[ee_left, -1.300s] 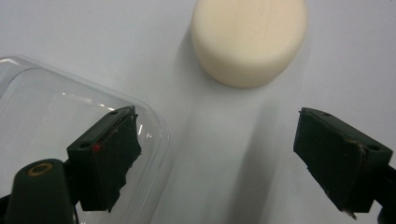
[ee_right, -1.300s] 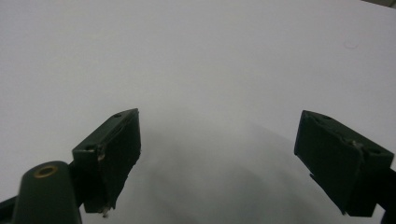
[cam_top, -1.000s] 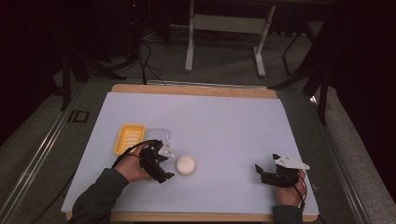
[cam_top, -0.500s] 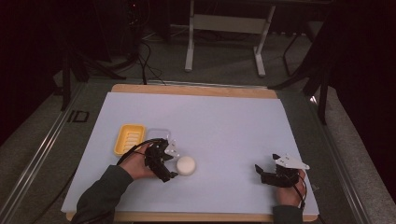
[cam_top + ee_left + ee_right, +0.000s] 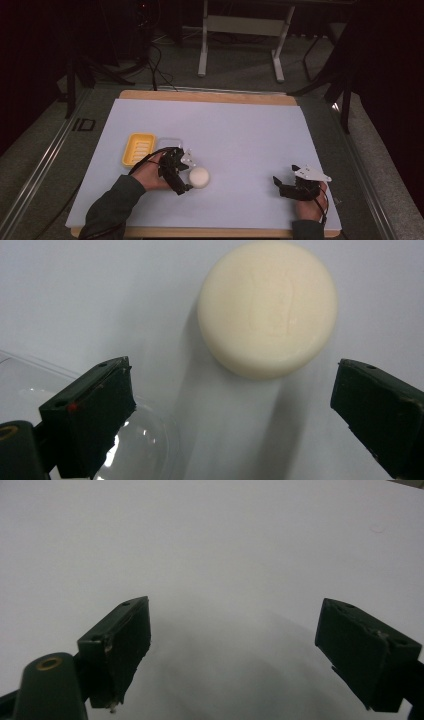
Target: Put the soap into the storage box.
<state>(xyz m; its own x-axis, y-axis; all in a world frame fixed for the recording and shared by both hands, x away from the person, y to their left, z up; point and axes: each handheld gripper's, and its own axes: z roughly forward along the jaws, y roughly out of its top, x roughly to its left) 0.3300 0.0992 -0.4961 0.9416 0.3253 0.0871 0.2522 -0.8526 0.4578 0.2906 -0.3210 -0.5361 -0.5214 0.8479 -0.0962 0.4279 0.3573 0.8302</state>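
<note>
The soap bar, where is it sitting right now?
In the high view the soap bar lies on the white mat, left of centre near the front edge, just ahead of the open left gripper and right of the yellow dish.

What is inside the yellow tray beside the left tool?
The yellow tray looks empty, showing only its ribbed floor. The round soap lies outside on the white mat.

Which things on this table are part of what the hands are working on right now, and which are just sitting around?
In the job:
- round white soap bar, ahead of the open jaws
- left hand-held gripper, jaws just opened, nothing between them
- clear plastic lid, beside it
- yellow soap dish

Lying about:
- right hand-held gripper, open, idle
- white table cover
</note>
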